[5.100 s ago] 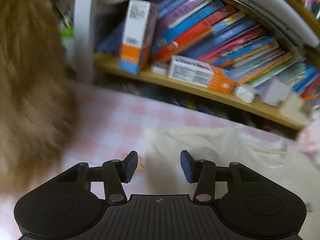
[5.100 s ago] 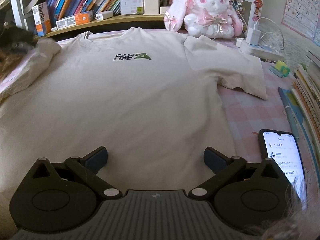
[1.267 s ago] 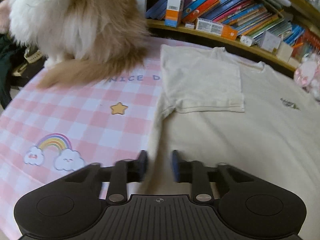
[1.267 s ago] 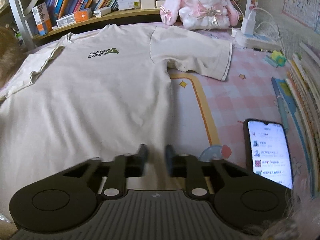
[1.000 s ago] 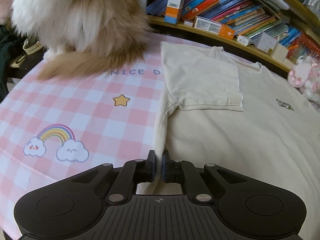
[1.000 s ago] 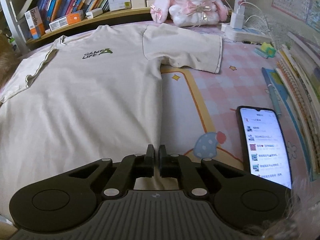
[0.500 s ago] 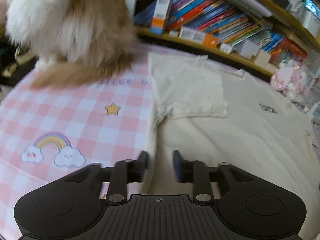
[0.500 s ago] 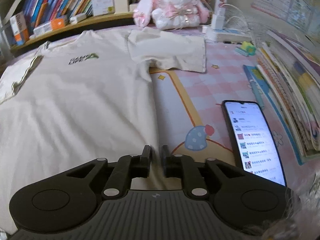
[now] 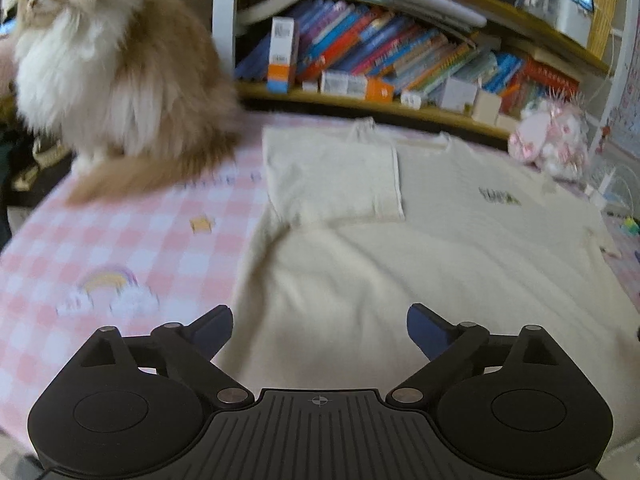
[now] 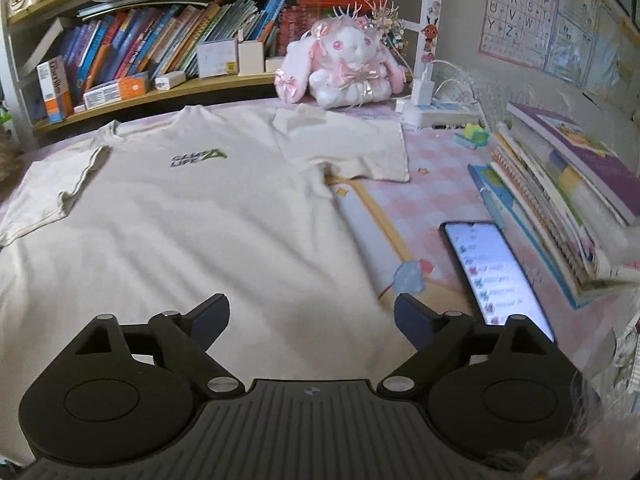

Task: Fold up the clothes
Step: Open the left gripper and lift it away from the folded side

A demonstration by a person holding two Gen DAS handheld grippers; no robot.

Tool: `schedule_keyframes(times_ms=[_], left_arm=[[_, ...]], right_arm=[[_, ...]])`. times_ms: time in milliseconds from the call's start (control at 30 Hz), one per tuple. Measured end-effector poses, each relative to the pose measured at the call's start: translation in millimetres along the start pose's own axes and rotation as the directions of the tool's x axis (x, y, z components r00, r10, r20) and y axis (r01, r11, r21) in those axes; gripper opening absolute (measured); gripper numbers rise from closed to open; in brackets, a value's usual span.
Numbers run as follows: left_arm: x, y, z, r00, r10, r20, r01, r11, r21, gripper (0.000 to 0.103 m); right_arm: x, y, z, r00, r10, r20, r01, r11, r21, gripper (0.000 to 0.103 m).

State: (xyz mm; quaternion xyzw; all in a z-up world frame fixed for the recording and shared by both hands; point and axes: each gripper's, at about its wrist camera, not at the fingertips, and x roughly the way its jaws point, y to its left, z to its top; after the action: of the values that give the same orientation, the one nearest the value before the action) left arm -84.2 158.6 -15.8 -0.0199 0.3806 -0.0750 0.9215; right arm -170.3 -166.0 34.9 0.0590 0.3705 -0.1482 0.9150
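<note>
Left wrist view has the left hand-held gripper [image 9: 319, 326] hanging over the bottom hem area of the cream T-shirt [image 9: 420, 264], fingers spread wide apart and holding nothing. The shirt lies flat, front up, on the pink checked desk [image 9: 132, 248]; its sleeve [image 9: 336, 176] at 12 o'clock is folded in over the chest. The shirt's side edge runs from about 7 o'clock up to 12, and left of it is a good stretch of bare desk with a rainbow print [image 9: 106, 292] and a star. A fluffy cat [image 9: 116, 80] sits at 10 o'clock, near that folded sleeve, so room there is tight. This view is pretty blurry, and the chest logo is just a smudge.

Right wrist view shows the right hand-held gripper [image 10: 310, 322] also spread open and empty, above the shirt's lower right part. Here the logo [image 10: 198, 158] is clearer, though I can't fully read it. The other sleeve [image 10: 348, 148] at 1 o'clock lies flat, spread outward on the desk. Only this view shows a lit phone [image 10: 494, 276] at 3 o'clock, just beside the right finger, a stack of books [image 10: 568, 196] behind it, and a plush bunny [image 10: 344, 68] at 12, near the collar side. The shirt's hem is hidden under both gripper bodies.
</note>
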Motion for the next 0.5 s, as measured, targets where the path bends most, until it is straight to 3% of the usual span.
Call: schedule_keyframes(times_ms=[133,300,500], left_arm=[[-1,-6,-15,0.999,-0.027,-0.039,0.029,0.999,0.044,0.096],[-2,-11,-19,0.998,-0.038,-0.041,0.04,0.997,0.065,0.096],[-2,-18,-20,0.998,-0.043,-0.037,0.046,0.995,0.094,0.097]], right_arm=[[-11,14,-12,1.0,-0.001,-0.006,0.001,1.0,-0.013,0.099],[-21,24,-21,1.0,-0.021,-0.008,0.02,0.998,-0.065,0.101],[-22,20,-20,1.0,-0.025,-0.012,0.025,0.999,-0.047,0.102]])
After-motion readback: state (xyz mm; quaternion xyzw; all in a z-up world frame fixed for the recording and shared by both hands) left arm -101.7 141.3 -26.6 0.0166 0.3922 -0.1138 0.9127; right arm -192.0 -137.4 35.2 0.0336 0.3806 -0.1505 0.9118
